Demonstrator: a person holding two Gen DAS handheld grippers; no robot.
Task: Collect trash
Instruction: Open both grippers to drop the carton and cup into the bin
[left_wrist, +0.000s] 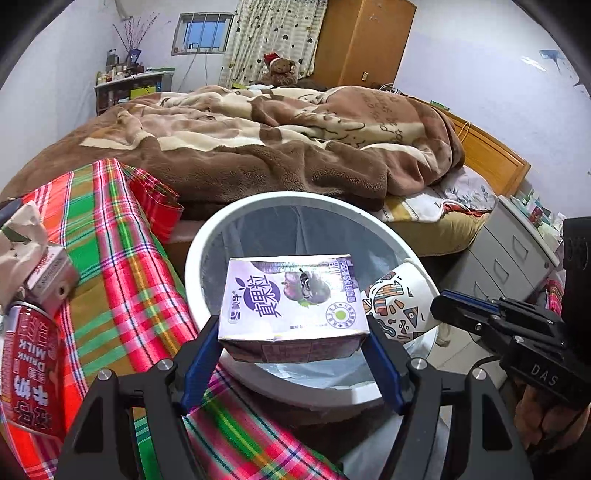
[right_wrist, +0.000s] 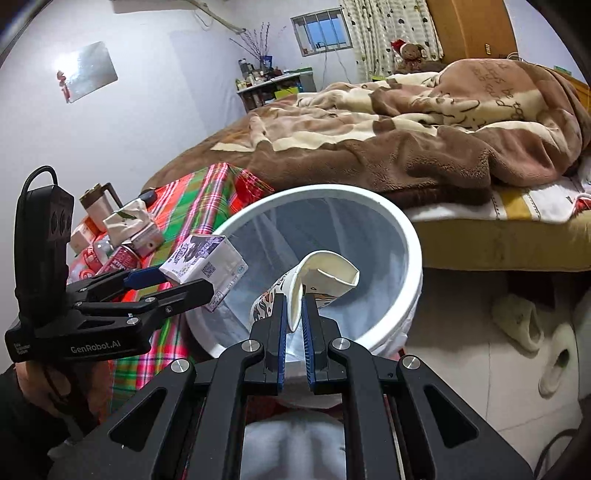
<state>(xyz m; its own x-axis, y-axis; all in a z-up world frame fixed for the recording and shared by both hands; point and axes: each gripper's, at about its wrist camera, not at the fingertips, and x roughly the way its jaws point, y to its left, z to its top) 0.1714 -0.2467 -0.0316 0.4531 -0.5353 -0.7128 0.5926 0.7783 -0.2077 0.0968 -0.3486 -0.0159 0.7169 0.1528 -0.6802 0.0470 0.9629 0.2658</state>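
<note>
My left gripper (left_wrist: 293, 332) is shut on a purple milk carton (left_wrist: 291, 299) and holds it over the near rim of the white trash bin (left_wrist: 207, 236). In the right wrist view the left gripper (right_wrist: 177, 280) holds the carton (right_wrist: 207, 264) at the left rim of the bin (right_wrist: 402, 225). My right gripper (right_wrist: 294, 306) is shut on a crushed patterned paper cup (right_wrist: 325, 277), held above the bin opening. The cup (left_wrist: 395, 299) and the right gripper (left_wrist: 443, 306) also show in the left wrist view.
A table with a red-green plaid cloth (left_wrist: 122, 266) stands left of the bin, with a red milk can (left_wrist: 29, 369), a small carton (left_wrist: 51, 277) and crumpled paper (left_wrist: 18, 236). A bed with a brown blanket (left_wrist: 258, 140) lies behind. Slippers (right_wrist: 517, 321) lie on the floor at right.
</note>
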